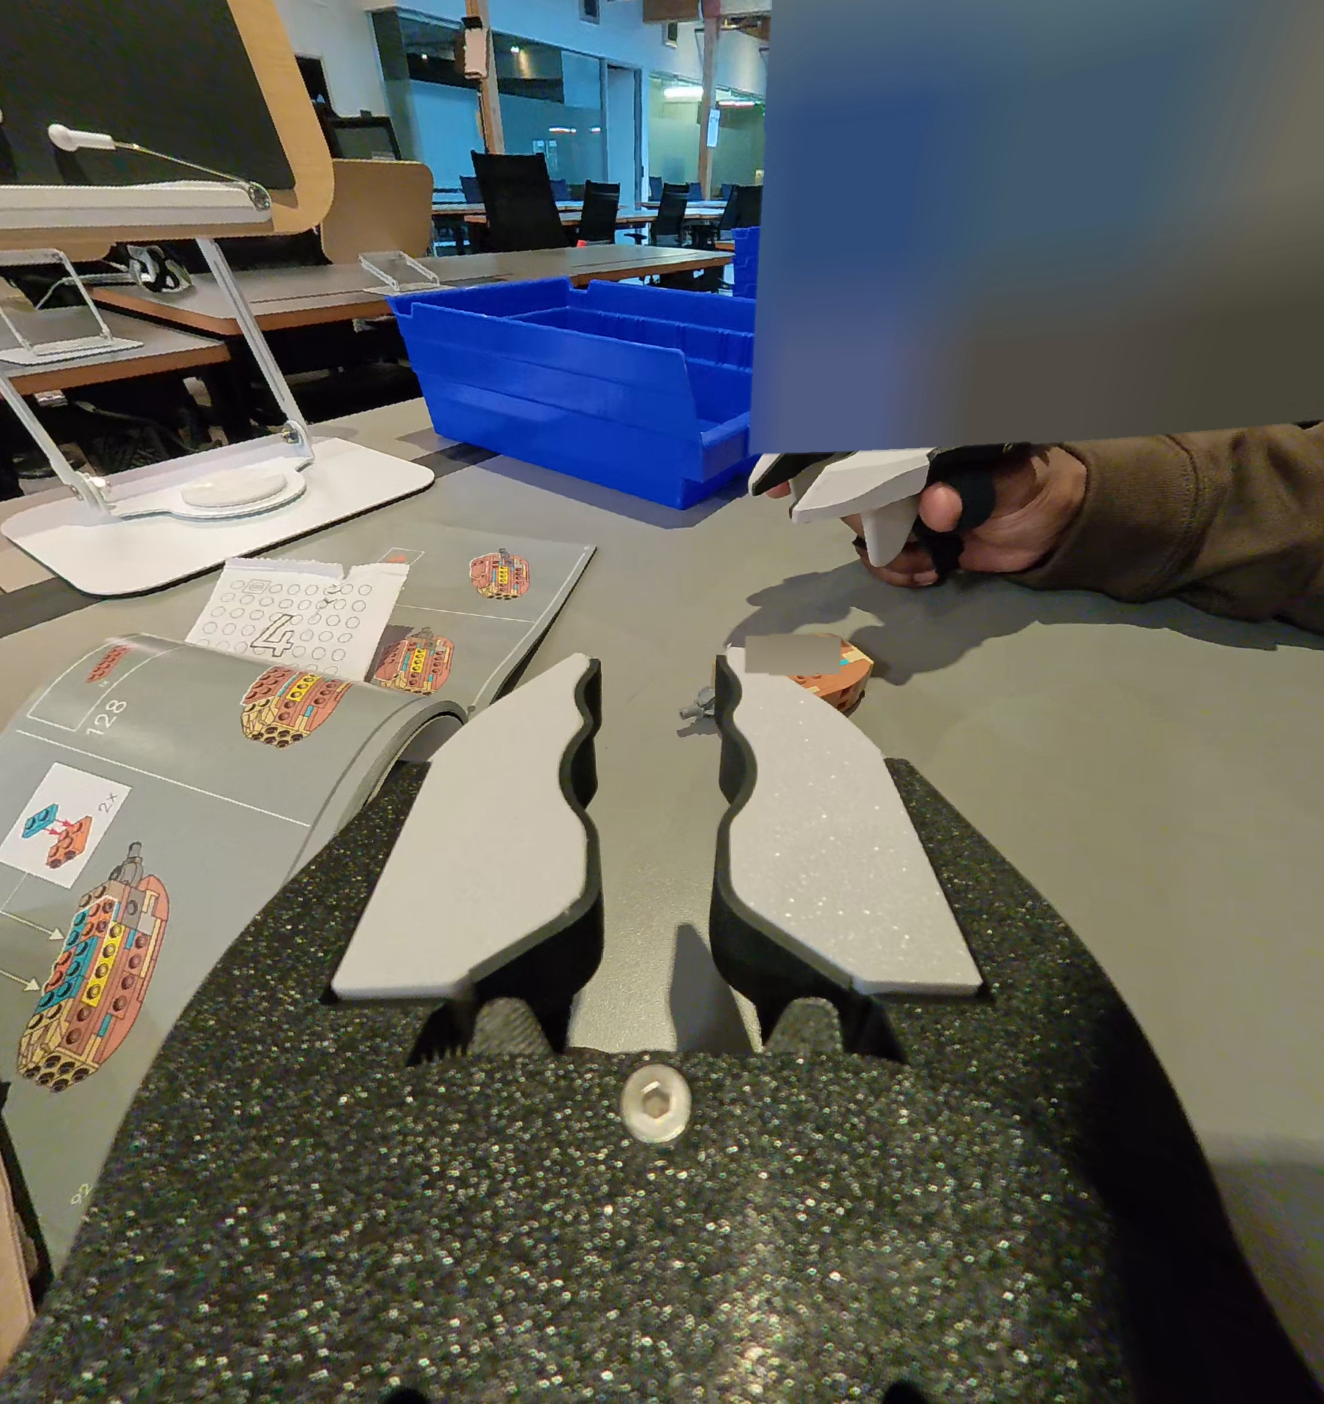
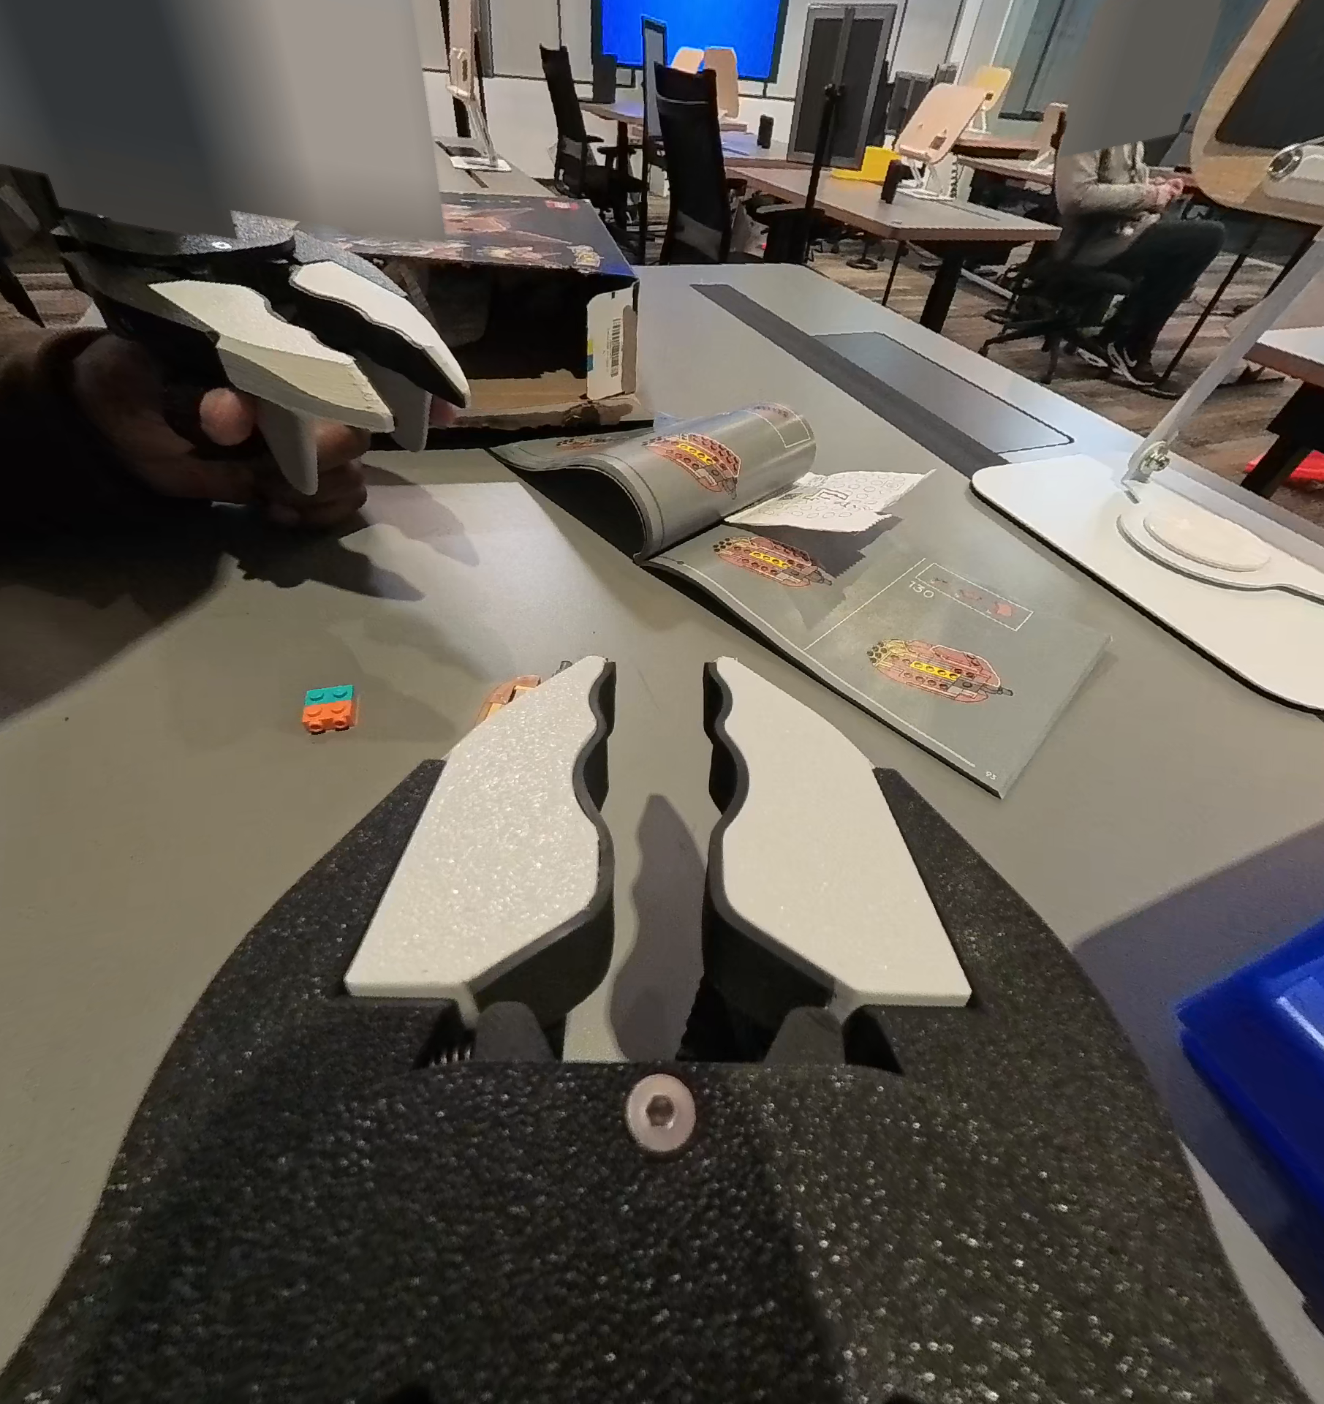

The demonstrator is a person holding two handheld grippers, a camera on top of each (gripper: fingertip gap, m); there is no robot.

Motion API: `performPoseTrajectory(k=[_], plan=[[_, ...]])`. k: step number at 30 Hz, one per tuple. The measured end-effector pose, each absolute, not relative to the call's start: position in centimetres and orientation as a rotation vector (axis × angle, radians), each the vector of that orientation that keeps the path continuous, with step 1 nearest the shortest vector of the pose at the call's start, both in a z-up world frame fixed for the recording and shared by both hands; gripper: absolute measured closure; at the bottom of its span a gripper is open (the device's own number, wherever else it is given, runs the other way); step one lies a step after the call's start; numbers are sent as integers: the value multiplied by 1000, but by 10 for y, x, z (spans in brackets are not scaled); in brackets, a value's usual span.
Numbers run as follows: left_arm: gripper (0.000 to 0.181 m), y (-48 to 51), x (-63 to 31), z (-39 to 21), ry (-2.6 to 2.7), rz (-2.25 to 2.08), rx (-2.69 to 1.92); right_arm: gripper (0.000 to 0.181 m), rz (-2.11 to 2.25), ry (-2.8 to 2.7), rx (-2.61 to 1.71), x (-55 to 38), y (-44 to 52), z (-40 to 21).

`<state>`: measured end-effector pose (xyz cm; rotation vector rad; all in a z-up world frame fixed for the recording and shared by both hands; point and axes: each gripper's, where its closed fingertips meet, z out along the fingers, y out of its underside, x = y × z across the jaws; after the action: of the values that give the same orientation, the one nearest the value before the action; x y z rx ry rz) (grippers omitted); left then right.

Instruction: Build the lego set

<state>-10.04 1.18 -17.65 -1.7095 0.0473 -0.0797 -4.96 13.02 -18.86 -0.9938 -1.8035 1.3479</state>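
Both claws empty, parted: left claw (image 1: 658, 676), right claw (image 2: 658, 676). Teal-orange brick stack (image 2: 330, 708) left of right claw; right nearer.

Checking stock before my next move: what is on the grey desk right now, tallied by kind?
Round tan-and-orange lego build: 1
Small teal-on-orange brick stack: 1
Open grey instruction booklet: 1
Torn white paper parts bag: 1
Blue plastic bins: at least 1
Opened dark cardboard set box: 1
White stand base: 1
Total: at least 7
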Motion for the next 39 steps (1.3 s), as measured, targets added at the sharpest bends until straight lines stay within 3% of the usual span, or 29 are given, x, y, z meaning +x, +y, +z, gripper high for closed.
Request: performPoseTrajectory(k=[15,29,39], plan=[[153,12,-100,-178,54,-78,-1720,160,1315,-1864,-1033,-49,128,-196],[153,14,-97,-181,73,-66,-1745,141,1125,-2211,-1202,-30,109,-237],[152,14,-94,-183,97,-54,-1759,142,1153,-2218,-1184,-28,106,-238]])
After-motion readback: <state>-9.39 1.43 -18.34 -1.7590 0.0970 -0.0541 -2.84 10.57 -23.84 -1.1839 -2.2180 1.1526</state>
